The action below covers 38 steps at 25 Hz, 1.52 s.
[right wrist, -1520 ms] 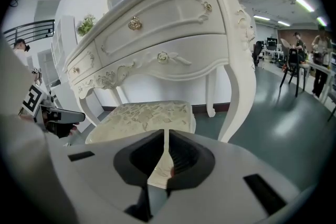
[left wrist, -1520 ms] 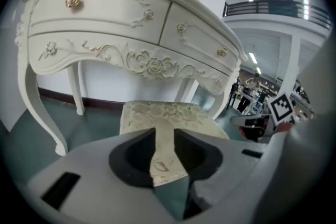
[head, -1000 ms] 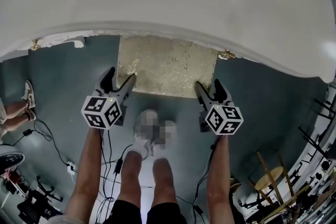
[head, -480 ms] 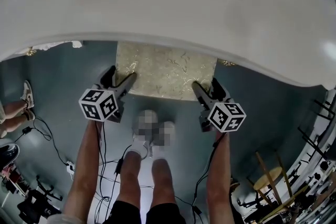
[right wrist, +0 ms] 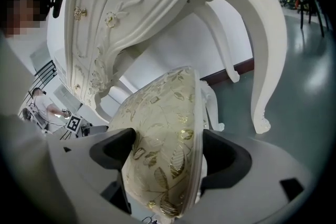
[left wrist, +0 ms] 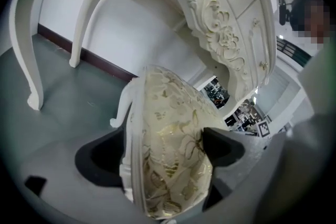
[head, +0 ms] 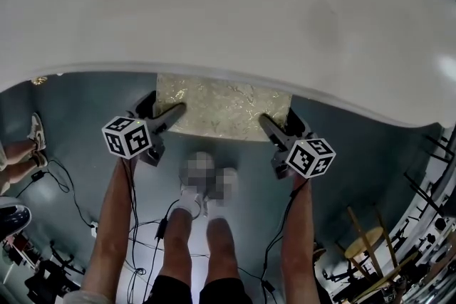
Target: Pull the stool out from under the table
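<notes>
As L+R jaws open, less stool (head: 222,107) shows vs before.

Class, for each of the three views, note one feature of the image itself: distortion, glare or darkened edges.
Head view: the wide lens bows the edge of the white table top into a curve. Left gripper view: a dark vignette rings the frame, and the cream, gold-leaf stool cushion bulges close up. Right gripper view: light glares off the grey-green floor.
</notes>
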Each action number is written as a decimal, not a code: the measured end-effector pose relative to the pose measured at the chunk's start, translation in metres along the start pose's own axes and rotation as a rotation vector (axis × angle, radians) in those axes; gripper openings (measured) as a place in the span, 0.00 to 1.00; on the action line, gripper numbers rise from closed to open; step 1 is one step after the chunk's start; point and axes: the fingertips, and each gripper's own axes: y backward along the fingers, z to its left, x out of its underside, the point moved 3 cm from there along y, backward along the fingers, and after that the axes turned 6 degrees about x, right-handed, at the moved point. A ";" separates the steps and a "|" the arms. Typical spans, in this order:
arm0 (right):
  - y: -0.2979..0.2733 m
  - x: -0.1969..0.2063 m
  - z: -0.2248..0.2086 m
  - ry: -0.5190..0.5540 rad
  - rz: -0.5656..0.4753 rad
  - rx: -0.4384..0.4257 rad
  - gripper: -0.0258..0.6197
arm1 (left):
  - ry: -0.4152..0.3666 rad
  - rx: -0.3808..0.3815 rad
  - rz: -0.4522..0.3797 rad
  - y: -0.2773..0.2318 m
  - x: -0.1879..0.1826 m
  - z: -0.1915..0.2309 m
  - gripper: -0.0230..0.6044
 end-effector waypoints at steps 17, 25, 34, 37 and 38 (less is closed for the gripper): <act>0.000 -0.001 0.000 -0.035 -0.030 -0.014 0.67 | -0.027 0.039 0.003 -0.001 -0.004 -0.007 0.74; 0.013 0.008 0.009 -0.048 -0.061 0.025 0.67 | -0.054 0.017 0.019 0.008 -0.006 -0.011 0.74; 0.048 0.009 0.004 -0.083 -0.091 0.104 0.67 | -0.052 -0.023 0.016 0.010 -0.004 -0.041 0.73; 0.061 0.016 0.001 -0.117 -0.101 0.131 0.67 | -0.063 -0.037 0.022 0.009 -0.001 -0.051 0.73; 0.066 0.020 -0.001 -0.128 -0.102 0.140 0.67 | -0.068 -0.042 0.027 0.009 0.001 -0.055 0.73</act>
